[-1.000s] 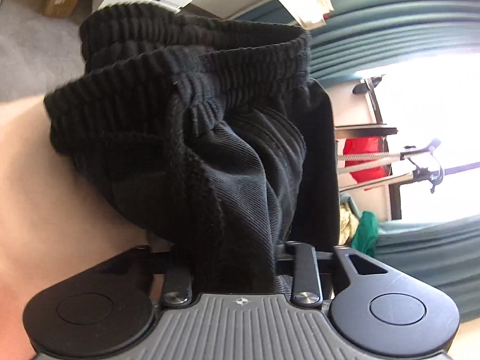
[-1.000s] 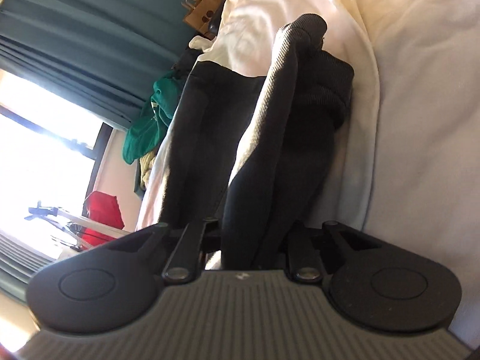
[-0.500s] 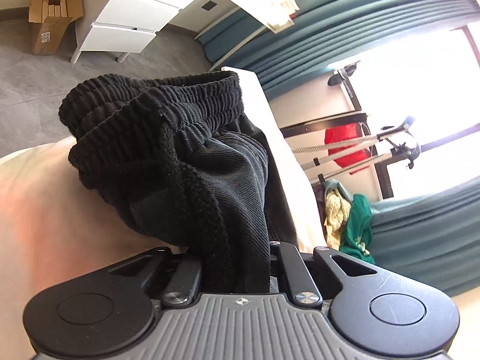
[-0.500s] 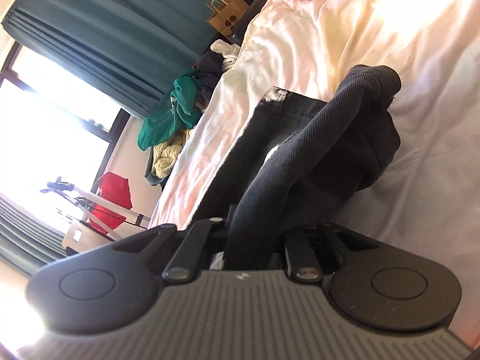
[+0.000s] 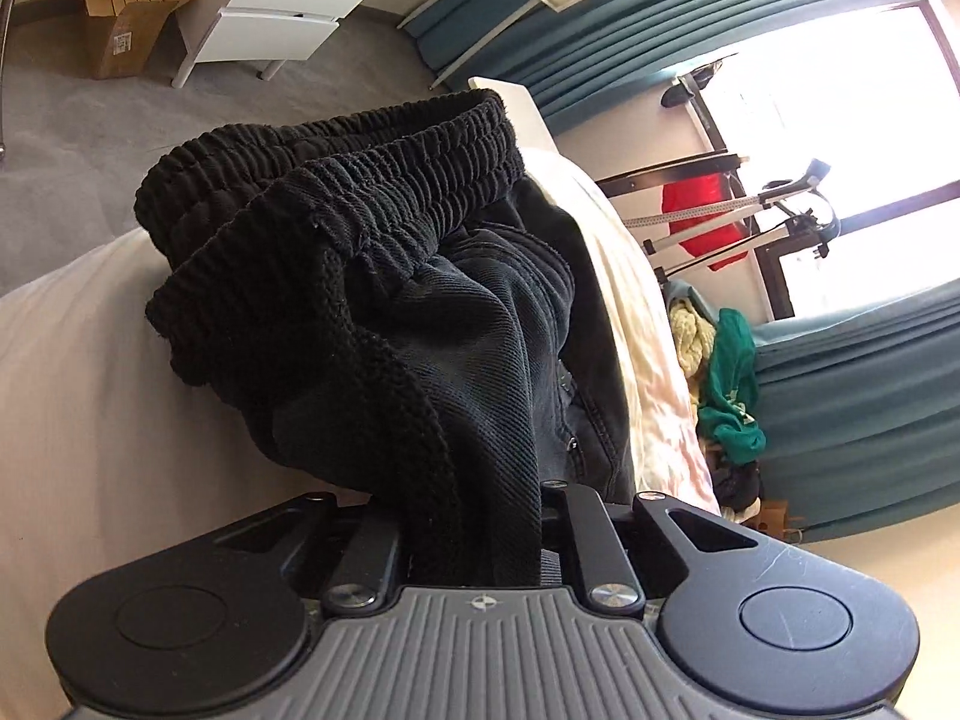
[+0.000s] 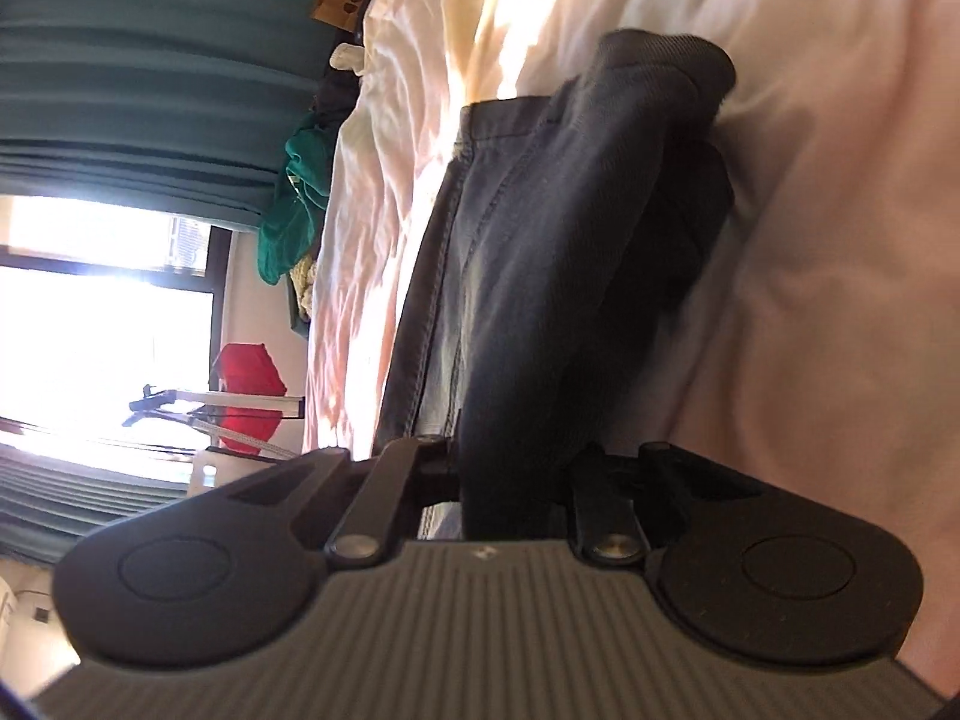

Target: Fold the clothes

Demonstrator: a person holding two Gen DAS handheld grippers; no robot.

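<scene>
since a second ago both views swung; black ribbed-waistband trousers [image 5: 384, 276] on the bed [image 6: 840, 240] hide the fingertips of left gripper [image 5: 474, 540] and right gripper [image 6: 510, 492], both clamped on them.

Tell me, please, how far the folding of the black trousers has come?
Partly done: the black trousers already lie doubled on the bed sheet. In hand: the left tongs grip bunched cloth by the waistband, and the right tongs grip the other end. Left: laying it flat and letting go.
</scene>
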